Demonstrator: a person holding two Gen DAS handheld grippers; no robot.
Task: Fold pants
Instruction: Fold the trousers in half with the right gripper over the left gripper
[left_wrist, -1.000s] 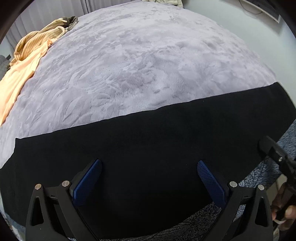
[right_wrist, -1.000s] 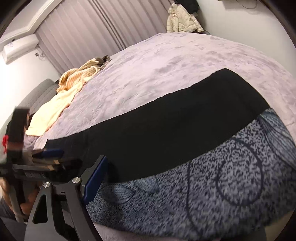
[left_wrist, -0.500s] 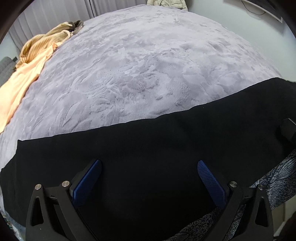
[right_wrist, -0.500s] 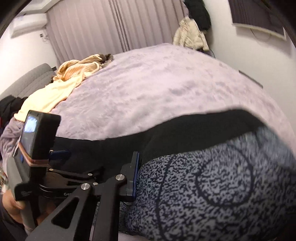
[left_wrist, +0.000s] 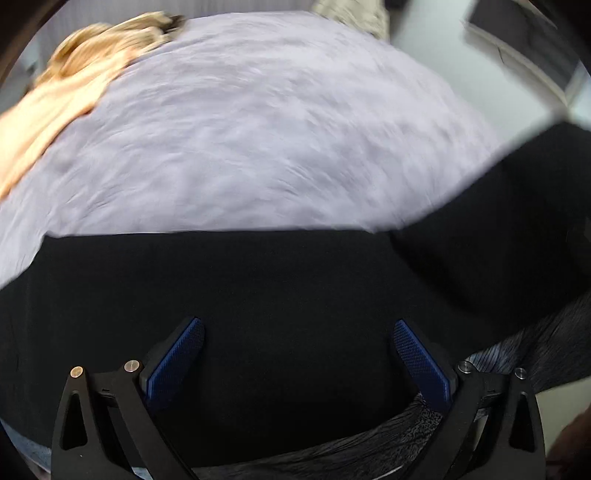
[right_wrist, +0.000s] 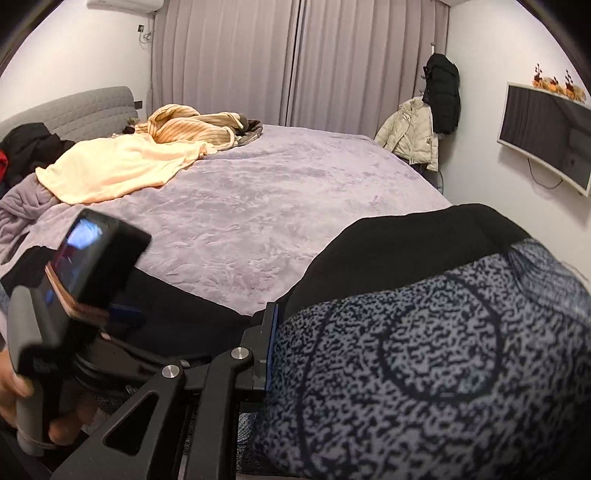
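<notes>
1. The black pants (left_wrist: 280, 295) lie across the near edge of the purple bed (left_wrist: 258, 129).
2. The left hand-held gripper (left_wrist: 298, 354) hangs released over them, fingers spread.
3. The right hand-held gripper (right_wrist: 275, 343) is clenched on the pants' patterned inner side, lifting that end.

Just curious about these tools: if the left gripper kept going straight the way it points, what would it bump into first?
Most likely the black pants: the left gripper stands open, angled down at them. Depth is unclear.
</notes>
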